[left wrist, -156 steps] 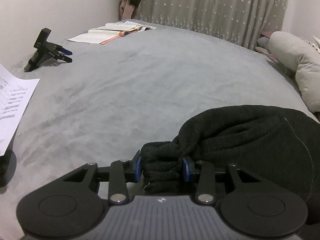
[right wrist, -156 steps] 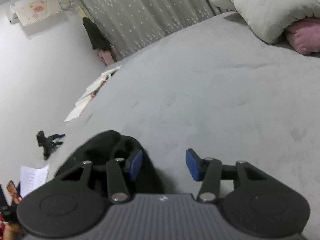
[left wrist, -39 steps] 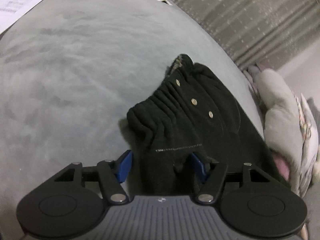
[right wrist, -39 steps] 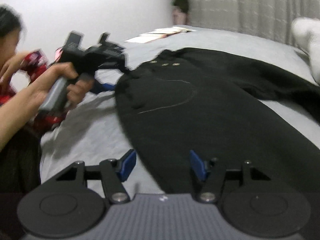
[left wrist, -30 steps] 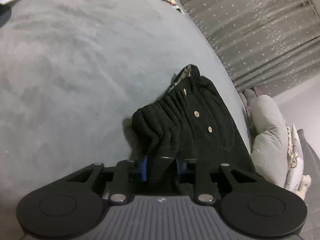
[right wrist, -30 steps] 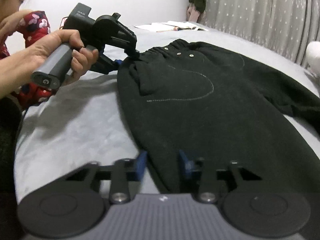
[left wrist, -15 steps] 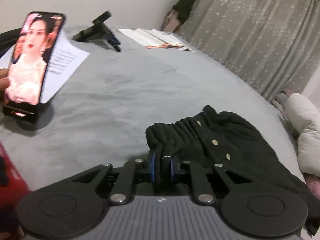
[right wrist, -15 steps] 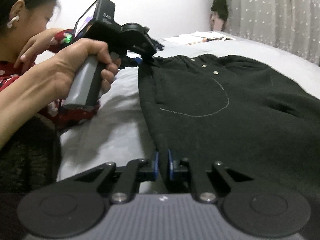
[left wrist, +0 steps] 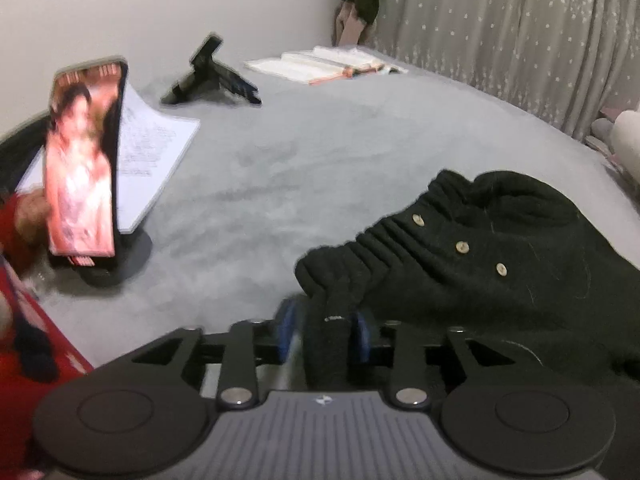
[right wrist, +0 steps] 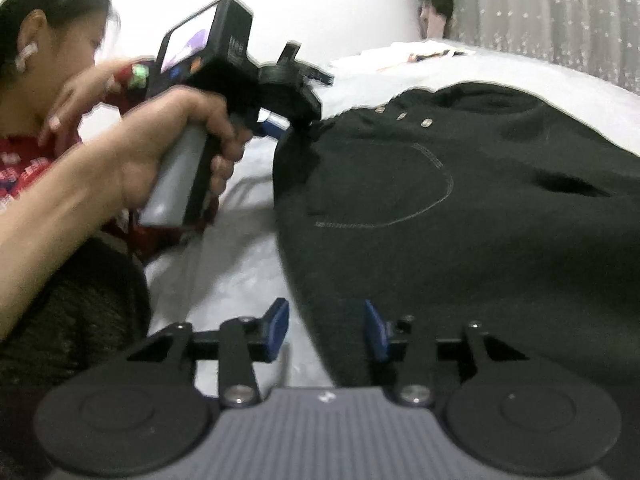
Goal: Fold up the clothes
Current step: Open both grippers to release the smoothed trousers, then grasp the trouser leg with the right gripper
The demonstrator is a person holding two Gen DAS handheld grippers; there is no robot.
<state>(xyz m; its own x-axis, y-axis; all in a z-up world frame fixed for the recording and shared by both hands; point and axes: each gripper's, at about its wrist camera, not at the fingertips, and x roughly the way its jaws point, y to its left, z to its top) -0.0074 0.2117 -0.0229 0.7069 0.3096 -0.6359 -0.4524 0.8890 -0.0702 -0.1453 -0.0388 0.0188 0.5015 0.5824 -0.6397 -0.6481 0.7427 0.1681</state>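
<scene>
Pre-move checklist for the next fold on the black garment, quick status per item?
1. Left gripper released: not ok; jaws opening, a tuck of the waistband is between the pads.
2. Right gripper released: ok; jaws opening, pads off the cloth, side edge between them.
3. Black garment flat on the bed: ok near the pocket stitching.
4. Far end of the garment: cannot tell, out of frame.
5. Phone on its stand apart from the cloth: ok.

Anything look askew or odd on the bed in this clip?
The black trousers lie unevenly: the waistband is bunched into ridges near the left hand-held gripper, whose opening jaws have a fold between them. A phone on a stand shows a video.
</scene>
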